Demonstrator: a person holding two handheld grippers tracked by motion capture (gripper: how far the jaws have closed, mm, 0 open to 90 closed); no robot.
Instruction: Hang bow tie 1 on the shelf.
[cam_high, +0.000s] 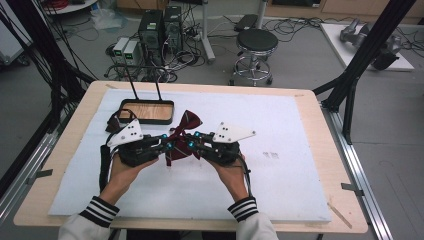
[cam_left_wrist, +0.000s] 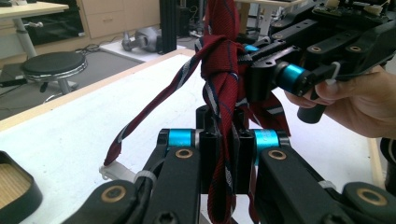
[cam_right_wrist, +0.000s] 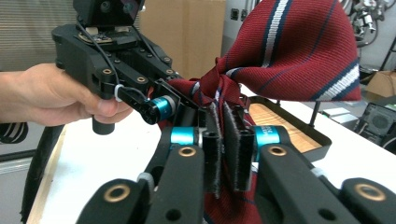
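A person seated at a pale wooden table (cam_high: 310, 107) covered by a white mat (cam_high: 280, 165) works a striped dark-red necktie (cam_high: 181, 134) between two hand-held grippers, held just above the mat near its middle. Wide bare mat lies to the right and toward the near edge; the back left is more crowded, with a black-rimmed wooden tray (cam_high: 146, 111) on two upright rods standing just behind the left gripper (cam_high: 165, 145) and short of the mat's far edge. The left gripper's jaws are pressed together on a hanging fold of the tie. The right gripper (cam_high: 192, 141) meets it tip to tip, its padded jaws close about the knotted middle of the tie, a slight gap showing between pad and cloth
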